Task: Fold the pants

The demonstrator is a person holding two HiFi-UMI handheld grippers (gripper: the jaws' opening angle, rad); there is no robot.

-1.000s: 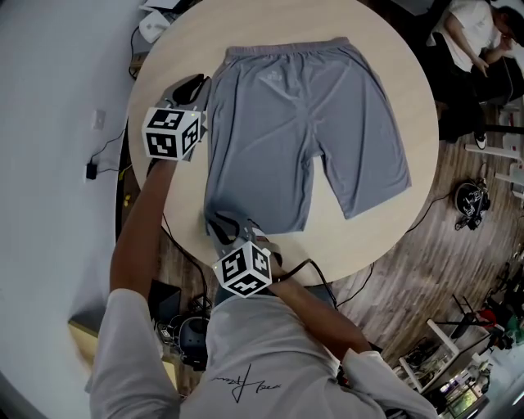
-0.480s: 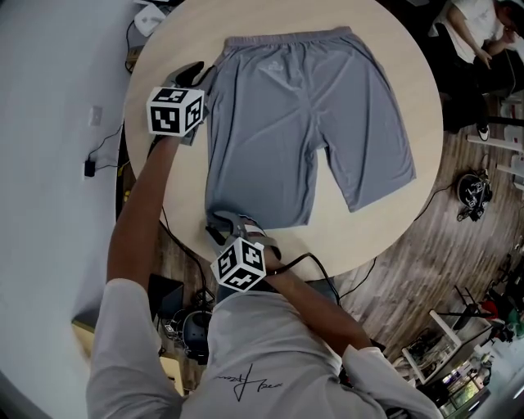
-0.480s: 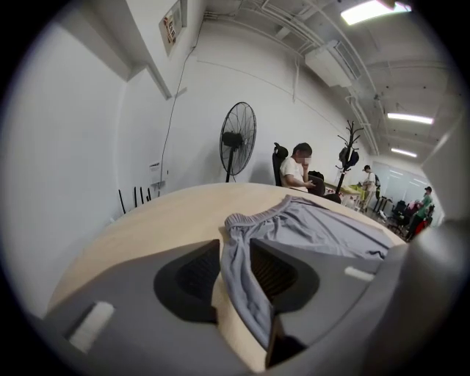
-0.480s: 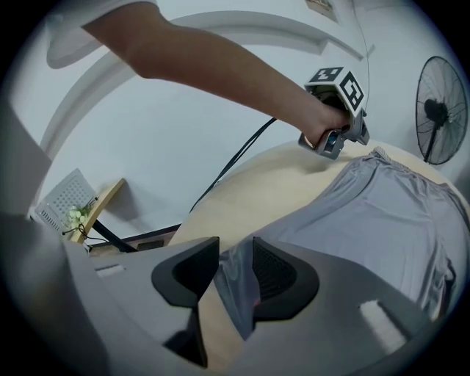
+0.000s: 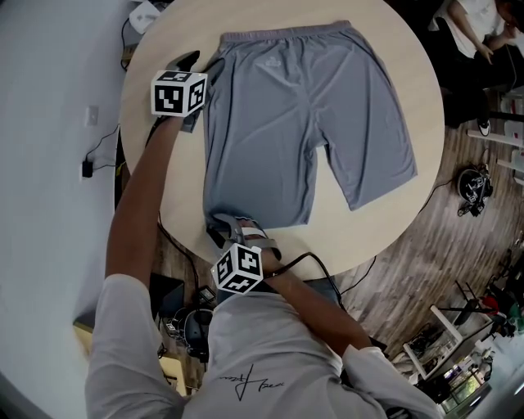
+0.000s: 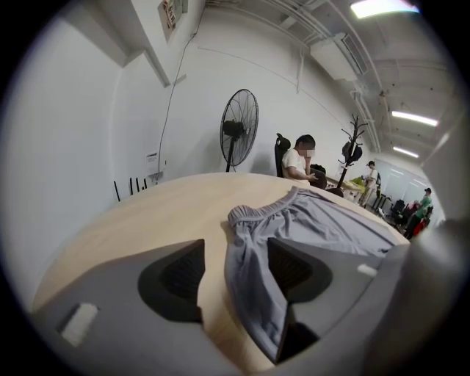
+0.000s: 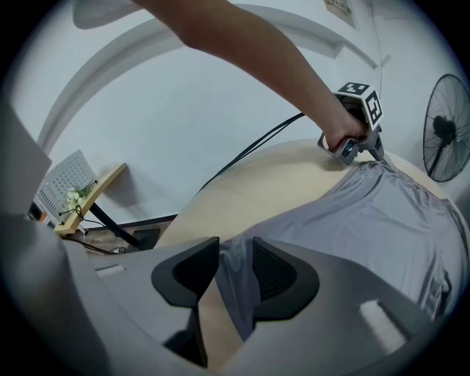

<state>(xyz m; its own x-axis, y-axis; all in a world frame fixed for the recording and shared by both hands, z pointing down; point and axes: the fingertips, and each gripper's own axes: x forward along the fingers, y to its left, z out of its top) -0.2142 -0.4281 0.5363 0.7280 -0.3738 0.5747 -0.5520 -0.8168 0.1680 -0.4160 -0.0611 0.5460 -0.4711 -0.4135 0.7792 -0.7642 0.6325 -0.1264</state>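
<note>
Grey shorts (image 5: pixel 295 123) lie flat on the round wooden table (image 5: pixel 413 82), waistband at the far side. My left gripper (image 5: pixel 201 65) sits at the waistband's left corner. Its jaws are opening, and in the left gripper view (image 6: pixel 235 275) the side edge of the shorts (image 6: pixel 323 224) lies loose between the wide-apart pads. My right gripper (image 5: pixel 232 225) is at the hem of the left leg by the near table edge. In the right gripper view (image 7: pixel 235 275) its jaws stand apart, with a fold of hem (image 7: pixel 236 283) between them and not pinched.
A white device (image 5: pixel 146 15) lies at the table's far left rim. Cables and gear (image 5: pixel 471 196) clutter the wooden floor to the right. A standing fan (image 6: pixel 239 132) and a seated person (image 6: pixel 299 158) are beyond the table. A shelf with a white box (image 7: pixel 70 187) stands near the right gripper.
The left gripper has slid along the shorts' left edge toward the waistband corner and lowered onto the table. The right gripper stays at the leg hem, slightly lower.
</note>
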